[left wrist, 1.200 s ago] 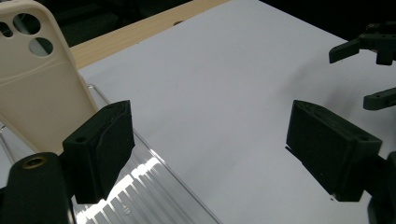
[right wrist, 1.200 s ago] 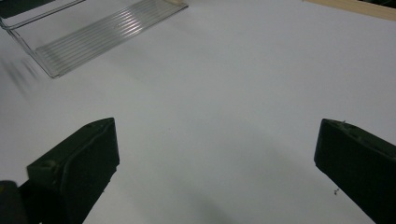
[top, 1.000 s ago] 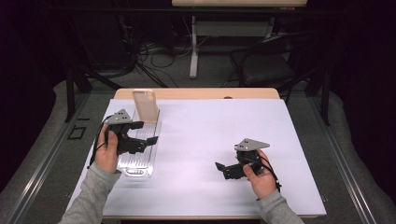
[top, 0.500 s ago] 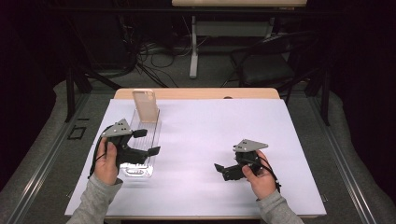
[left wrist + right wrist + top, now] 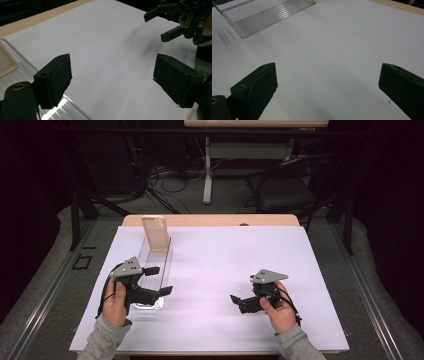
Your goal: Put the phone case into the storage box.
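- Gaping wide with nothing between its jaws, the left gripper (image 5: pixel 156 281) is hovering over the near end of the clear ribbed tray (image 5: pixel 159 255), one jaw above the tray's inner ribs and the other past its near corner.
- Showing in the left gripper view, the clear ribbed tray (image 5: pixel 15 75) is lying just under and beside the gripper's own left-hand jaw, with bare white sheet (image 5: pixel 112 57) stretching ahead between the jaws.
- Standing upright at the far end of the tray, well beyond the left gripper, the pale phone case (image 5: pixel 154 233) is leaning on nothing that I can make out.
- Holding its jaws wide apart too, the right gripper (image 5: pixel 239 302) is resting low over the white sheet, gripping nothing and pointing toward the left gripper.
- Lying ahead and to the left of the right gripper in its own view, the tray's ribbed floor (image 5: pixel 269 17) is sitting well apart from its jaws, with only plain sheet in between.
- Peeking out beyond the sheet's far edge, the wooden table (image 5: pixel 210 220) is carrying it all.
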{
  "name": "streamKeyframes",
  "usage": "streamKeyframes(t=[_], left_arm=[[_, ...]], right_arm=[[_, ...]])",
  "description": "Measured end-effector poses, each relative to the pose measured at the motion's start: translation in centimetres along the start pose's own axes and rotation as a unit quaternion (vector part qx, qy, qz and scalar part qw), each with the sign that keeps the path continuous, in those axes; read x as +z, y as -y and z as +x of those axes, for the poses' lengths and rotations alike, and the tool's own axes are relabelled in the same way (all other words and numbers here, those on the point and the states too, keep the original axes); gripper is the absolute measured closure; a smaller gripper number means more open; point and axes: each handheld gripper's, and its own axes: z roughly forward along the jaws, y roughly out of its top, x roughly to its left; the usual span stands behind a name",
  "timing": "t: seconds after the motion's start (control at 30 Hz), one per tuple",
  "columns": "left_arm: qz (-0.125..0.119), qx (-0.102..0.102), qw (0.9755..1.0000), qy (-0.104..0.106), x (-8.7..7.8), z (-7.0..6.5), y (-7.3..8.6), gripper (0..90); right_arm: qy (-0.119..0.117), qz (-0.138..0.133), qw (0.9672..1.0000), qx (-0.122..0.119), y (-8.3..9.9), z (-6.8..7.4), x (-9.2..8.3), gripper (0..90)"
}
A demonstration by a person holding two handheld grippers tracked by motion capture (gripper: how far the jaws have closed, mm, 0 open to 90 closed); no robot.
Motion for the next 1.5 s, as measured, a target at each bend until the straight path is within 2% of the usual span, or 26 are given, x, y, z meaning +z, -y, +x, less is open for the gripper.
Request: streamKeyframes(t=[0.33,0.67,1.17,1.5], left_arm=[[-0.001,-0.012,0.9999,0.007,1.3,-0.6,1.0,15.4],[0.003,-0.009,0.9999,0.014,2.3,-1.2,1.5,15.4],[0.009,-0.005,0.9998,0.016,2.9,-1.4,1.9,15.4],[0.008,-0.009,0.9998,0.014,3.1,-1.4,2.0,15.4]], right_arm=[[-0.001,0.002,1.0,-0.007,0.1,0.3,0.2,2.2],[-0.005,0.007,0.9999,-0.014,0.2,0.6,0.4,2.4],[-0.005,0.009,0.9998,-0.017,0.4,0.7,0.5,2.6],[-0.005,0.008,0.9998,-0.017,0.4,0.7,0.5,2.6]])
